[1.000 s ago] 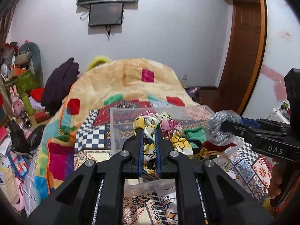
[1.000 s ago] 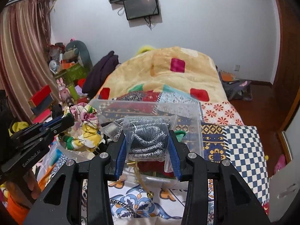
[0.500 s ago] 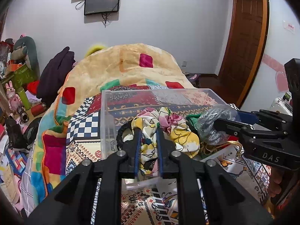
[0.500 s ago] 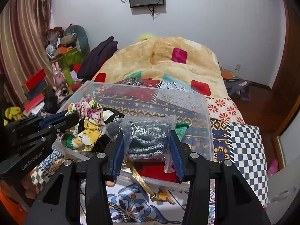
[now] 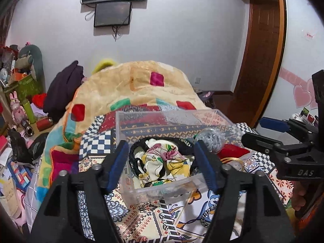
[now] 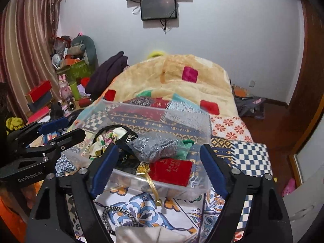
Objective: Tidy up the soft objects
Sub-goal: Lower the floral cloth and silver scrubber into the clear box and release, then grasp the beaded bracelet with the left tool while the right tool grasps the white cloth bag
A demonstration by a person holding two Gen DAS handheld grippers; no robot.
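A clear plastic box (image 5: 162, 188) stands on the patterned bed cover; it also shows in the right wrist view (image 6: 154, 184). Inside lie a floral cloth (image 5: 162, 164), a grey knit item in a clear bag (image 6: 160, 147), a red pouch (image 6: 172, 170) and a green cloth (image 6: 186, 147). My left gripper (image 5: 162, 162) is open and empty, just in front of the box over the floral cloth. My right gripper (image 6: 158, 166) is open and empty, in front of the box above the red pouch.
A black chain (image 6: 119, 214) and a pale cloth (image 6: 145, 235) lie on the bed cover in front of the box. A beige quilt (image 5: 131, 89) is piled behind the box. Cluttered shelves and toys (image 6: 66, 77) stand at the left. A wooden door (image 5: 261, 50) is at the right.
Both grippers opened. The left let go of the floral cloth and the right let go of the bagged grey knit; both items now lie in the box. Both grippers pulled back.
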